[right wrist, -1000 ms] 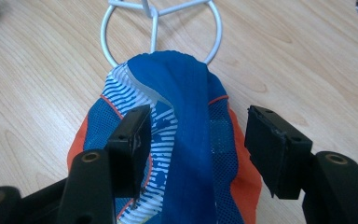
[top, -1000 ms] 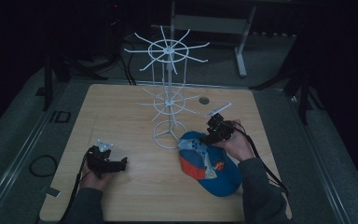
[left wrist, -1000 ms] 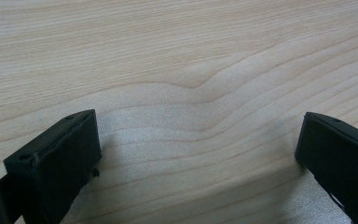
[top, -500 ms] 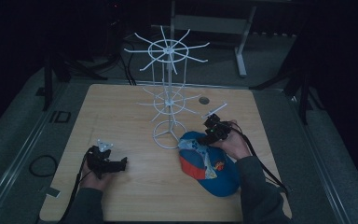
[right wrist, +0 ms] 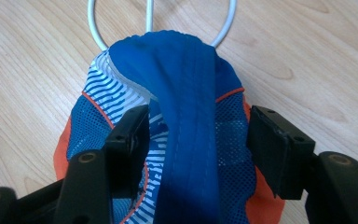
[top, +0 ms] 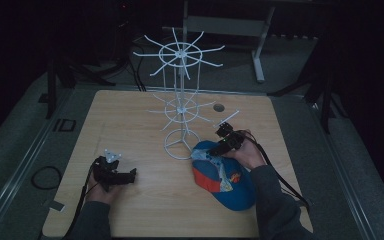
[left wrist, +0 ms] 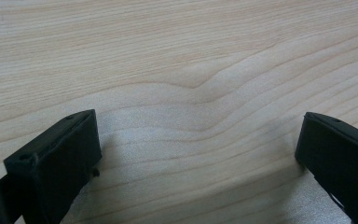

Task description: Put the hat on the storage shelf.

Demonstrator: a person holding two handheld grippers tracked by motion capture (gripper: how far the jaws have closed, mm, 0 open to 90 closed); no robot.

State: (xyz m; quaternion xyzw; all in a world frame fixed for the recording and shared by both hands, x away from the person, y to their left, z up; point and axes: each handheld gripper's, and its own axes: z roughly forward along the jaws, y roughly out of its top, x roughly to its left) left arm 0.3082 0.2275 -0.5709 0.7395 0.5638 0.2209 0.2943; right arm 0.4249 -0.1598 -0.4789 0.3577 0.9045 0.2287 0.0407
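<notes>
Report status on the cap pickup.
Right gripper open, jaws straddling the cap, not clamped. Left gripper open over the table. Cap touches the rack's base ring.

Blue and orange cap (top: 225,175) with white stripes, white wire rack (top: 180,107), pale wood table (top: 130,115)

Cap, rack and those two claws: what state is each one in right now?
Cap: lying on the table beside the rack's base, its blue fabric bunched up between the right claw's jaws.
Rack: upright, hooks bare.
Right claw: open, jaws either side of the cap's ridge, not yet squeezing it.
Left claw: open, nothing between the jaws, low over bare wood.
</notes>
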